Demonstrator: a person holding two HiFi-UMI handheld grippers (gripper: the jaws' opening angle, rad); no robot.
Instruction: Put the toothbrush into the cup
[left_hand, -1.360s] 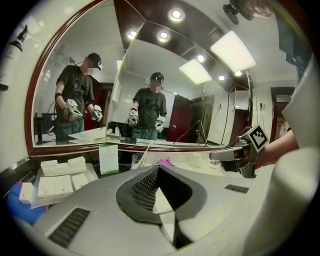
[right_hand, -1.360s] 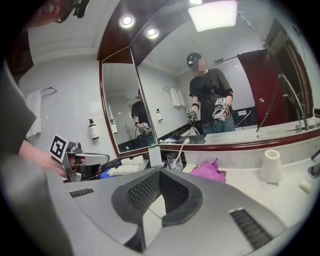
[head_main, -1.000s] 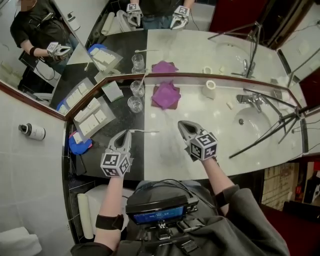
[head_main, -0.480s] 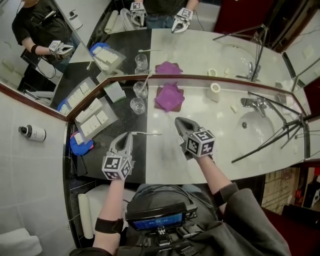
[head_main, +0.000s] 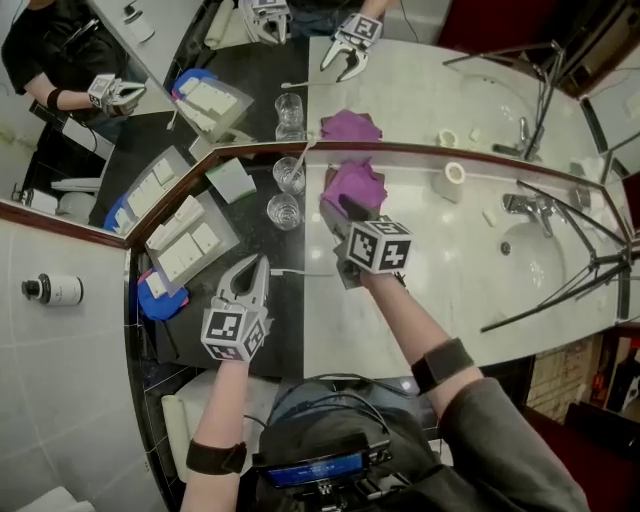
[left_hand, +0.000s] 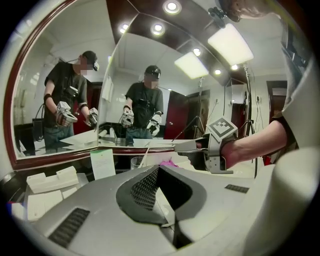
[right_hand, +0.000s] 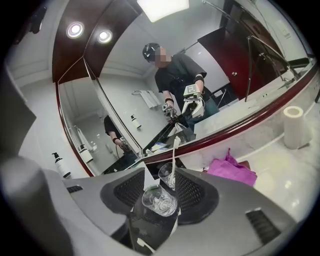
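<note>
A white toothbrush lies level just above the counter, its handle end at the tips of my left gripper, which is shut on it. In the left gripper view the left gripper shows closed jaws. An empty glass cup stands near the mirror. Behind it is a second glass with another toothbrush in it. My right gripper has just been opening and stands open right of the empty cup, by the purple cloth. In the right gripper view the empty cup shows in the gap between the jaws, untouched.
A tray of white packets, a blue object and a folded card sit left. A white roll, the tap and basin lie right, with tripod legs across them. The mirror backs the counter.
My right gripper has moved up and left across the counter to the cloth and the glasses, rolled, and opened its jaws. My left gripper with the toothbrush has barely shifted.
</note>
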